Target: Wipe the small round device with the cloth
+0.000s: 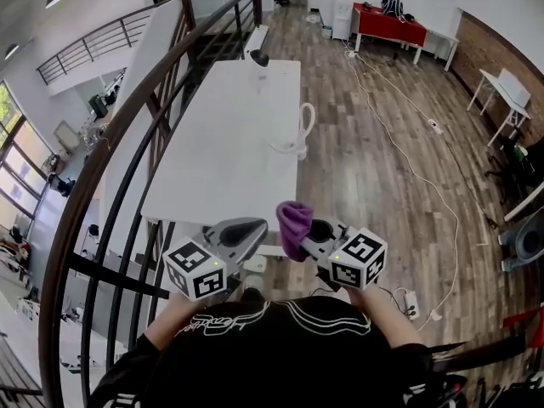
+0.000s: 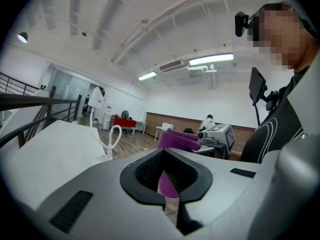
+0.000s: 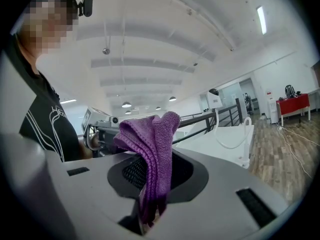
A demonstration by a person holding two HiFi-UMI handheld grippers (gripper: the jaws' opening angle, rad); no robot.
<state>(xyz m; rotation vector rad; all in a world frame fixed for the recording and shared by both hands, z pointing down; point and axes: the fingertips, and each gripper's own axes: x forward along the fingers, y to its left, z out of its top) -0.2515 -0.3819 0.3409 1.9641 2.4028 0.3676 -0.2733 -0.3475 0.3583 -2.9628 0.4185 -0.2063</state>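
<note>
A purple cloth [image 1: 293, 223] hangs bunched from my right gripper [image 1: 316, 235], which is shut on it just past the near end of the white table [image 1: 221, 168]. In the right gripper view the cloth [image 3: 152, 134] drapes over the right gripper [image 3: 155, 181]. My left gripper [image 1: 234, 235] is held beside it, shut and empty. In the left gripper view the left gripper [image 2: 167, 184] has its jaws together, and the cloth [image 2: 177, 138] shows beyond them. A small dark round device [image 1: 259, 57] sits at the table's far end, far from both grippers.
A white looped cable [image 1: 302, 134] lies on the table's right side. A dark stair railing [image 1: 127, 143] runs along the table's left. On the right, cords [image 1: 408, 160] trail across the wooden floor. A red table [image 1: 391, 24] stands at the back.
</note>
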